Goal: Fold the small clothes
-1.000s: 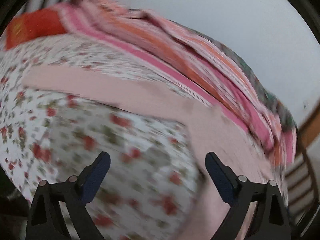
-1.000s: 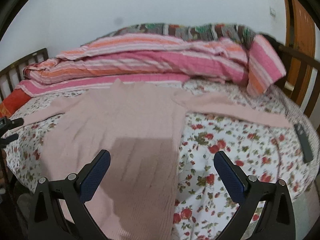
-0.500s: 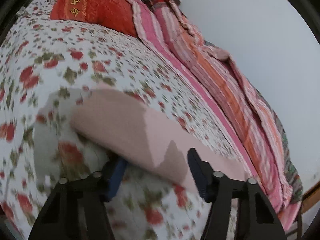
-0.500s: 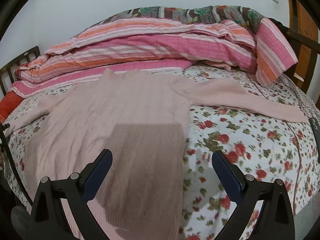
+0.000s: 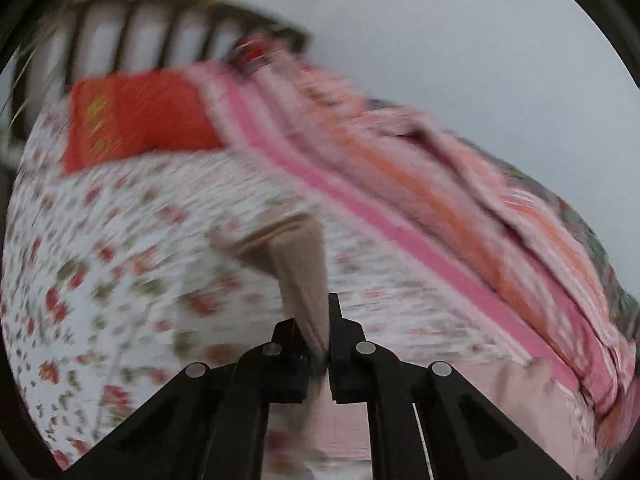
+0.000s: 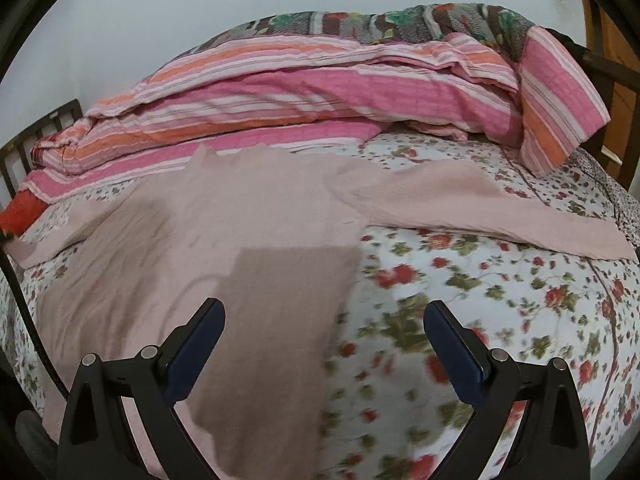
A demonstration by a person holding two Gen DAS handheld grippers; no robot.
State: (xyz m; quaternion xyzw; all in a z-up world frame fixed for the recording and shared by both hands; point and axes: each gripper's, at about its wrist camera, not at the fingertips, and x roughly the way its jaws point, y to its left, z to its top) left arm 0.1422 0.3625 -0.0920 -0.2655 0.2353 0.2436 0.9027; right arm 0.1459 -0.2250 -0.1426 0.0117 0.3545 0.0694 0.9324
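A bed with a flowered sheet [image 6: 500, 280] fills both views and serves as the landmark. Along its far side, against the pale wall [image 6: 200, 0], a striped pink and orange quilt [image 6: 320, 92] lies bunched lengthwise, with a darker patterned blanket [image 6: 400, 20] behind it. At the head end of the bed a dark slatted headboard [image 5: 160, 36] stands, and a red pillow [image 5: 136, 116] rests on the sheet just in front of it, touching the quilt's end.

A pale pink sweater [image 6: 224, 232] lies spread flat on the bed's middle, its top edge touching the quilt. One sleeve [image 6: 480, 212] stretches out flat across the sheet toward the foot end of the bed. The other sleeve [image 5: 300, 264], on the pillow side, is raised off the sheet; its cuff end hangs in a fold above the flowers.

The left gripper [image 5: 326, 332] has its jaws pressed together on that raised sleeve, the pink cloth pinched between the two black fingers; the view is blurred. The right gripper [image 6: 324, 340] hangs over the near part of the bed with its jaws spread wide, holding nothing; its left finger [image 6: 196, 344] is above the sweater's body and its right finger above bare sheet, with the sweater's side edge running between them.
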